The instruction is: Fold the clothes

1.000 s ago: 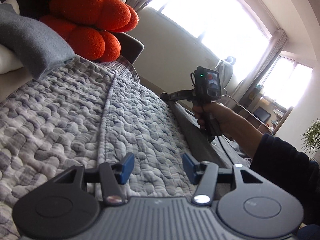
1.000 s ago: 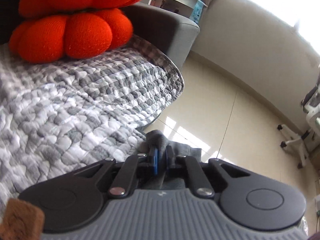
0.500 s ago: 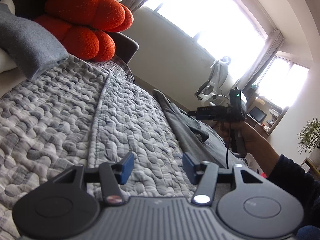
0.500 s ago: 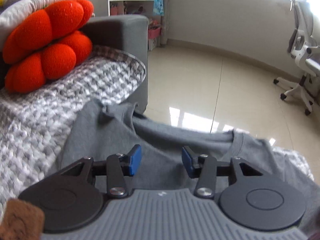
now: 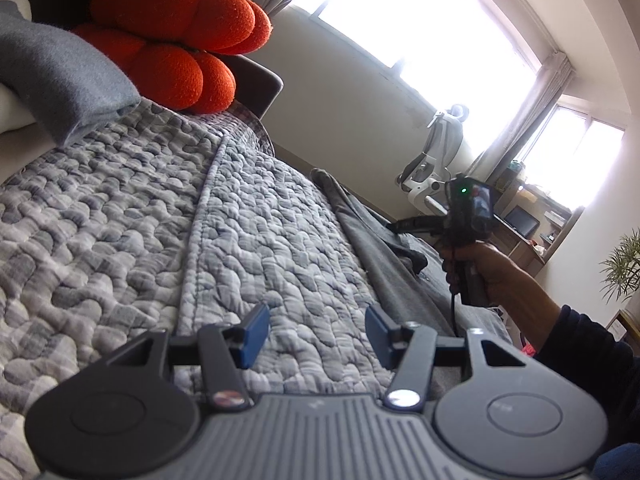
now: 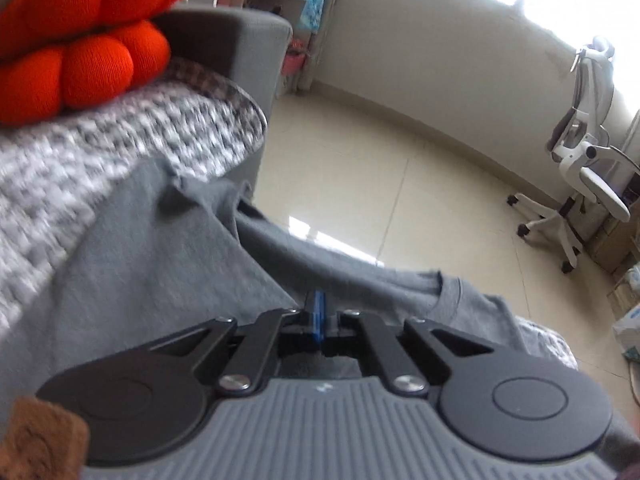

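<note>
A grey T-shirt (image 6: 160, 264) lies spread along the front edge of the quilted sofa cover (image 5: 120, 240), its collar (image 6: 448, 296) toward the right. My right gripper (image 6: 318, 312) has its blue pads pressed together on a raised fold of the shirt near the collar. In the left wrist view the right gripper (image 5: 394, 225) hovers low over the shirt (image 5: 384, 276), held by a hand in a dark sleeve. My left gripper (image 5: 316, 332) stands open over the bare quilt with nothing between its fingers.
An orange knot cushion (image 5: 176, 52) and a folded grey blanket (image 5: 60, 76) sit at the sofa's far end by the grey armrest (image 6: 236, 44). A white office chair (image 6: 580, 160) stands on the tiled floor (image 6: 400, 184) beyond the sofa edge.
My right gripper let go of the shirt's far corner, moved right along the sofa edge with its jaws open, and has shut on the shirt near the collar. The left gripper stayed still.
</note>
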